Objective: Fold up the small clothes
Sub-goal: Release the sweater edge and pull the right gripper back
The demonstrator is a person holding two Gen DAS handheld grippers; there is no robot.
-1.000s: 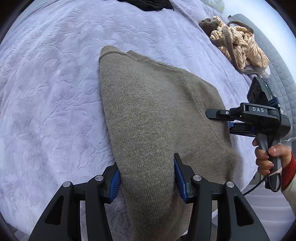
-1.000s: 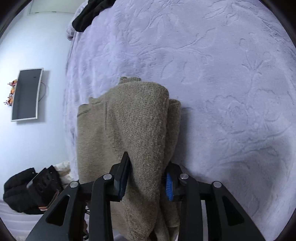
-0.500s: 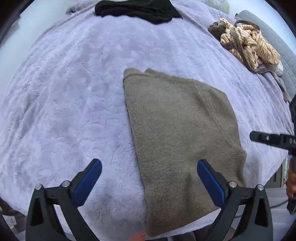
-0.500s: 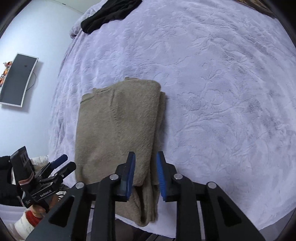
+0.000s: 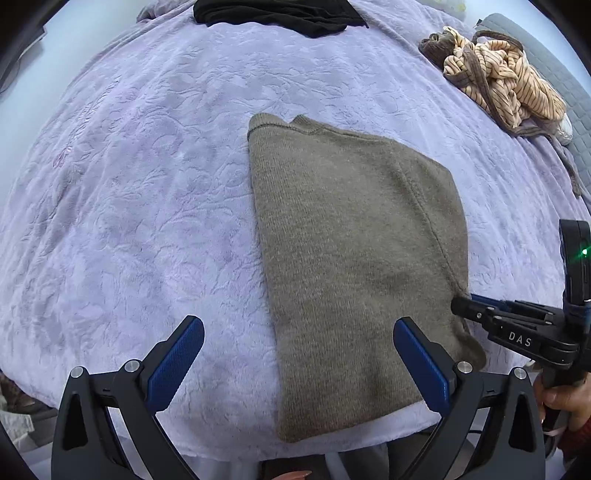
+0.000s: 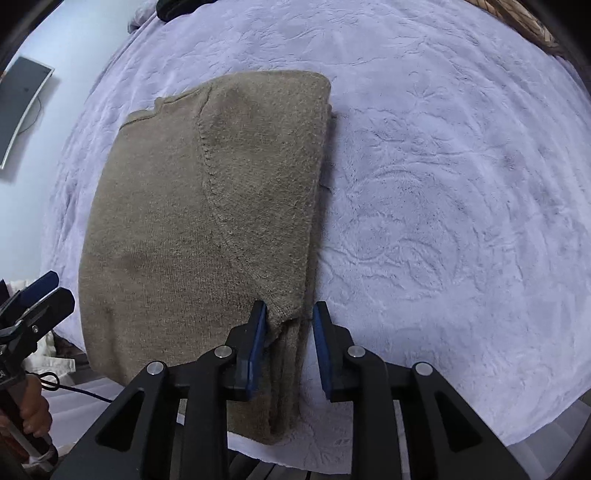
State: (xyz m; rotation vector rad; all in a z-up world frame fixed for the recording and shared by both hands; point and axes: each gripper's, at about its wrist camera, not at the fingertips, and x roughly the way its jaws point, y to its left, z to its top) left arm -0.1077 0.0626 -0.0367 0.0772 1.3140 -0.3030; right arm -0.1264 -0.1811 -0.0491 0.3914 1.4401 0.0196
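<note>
A grey-brown knitted sweater (image 5: 354, 266) lies folded lengthwise on the lilac bedspread (image 5: 140, 206), its hem at the near bed edge. My left gripper (image 5: 299, 354) is wide open above the hem, holding nothing. My right gripper (image 6: 289, 332) is at the sweater's (image 6: 199, 221) right hem corner, jaws partly apart with the folded cloth edge between the pads (image 6: 258, 332); whether they pinch it is unclear. The right gripper also shows in the left wrist view (image 5: 480, 314), at the sweater's right edge.
A black garment (image 5: 273, 14) lies at the far side of the bed. A striped beige garment heap (image 5: 506, 77) sits at the far right beside a grey quilted cushion (image 5: 554, 70). A wall screen (image 6: 18, 107) hangs at left. The bed edge (image 5: 332, 443) is just below the hem.
My left gripper let go of the sweater hem, opened wide and drew back. My right gripper loosened, pulled back, then came close to the right hem corner again. The sweater now lies flat.
</note>
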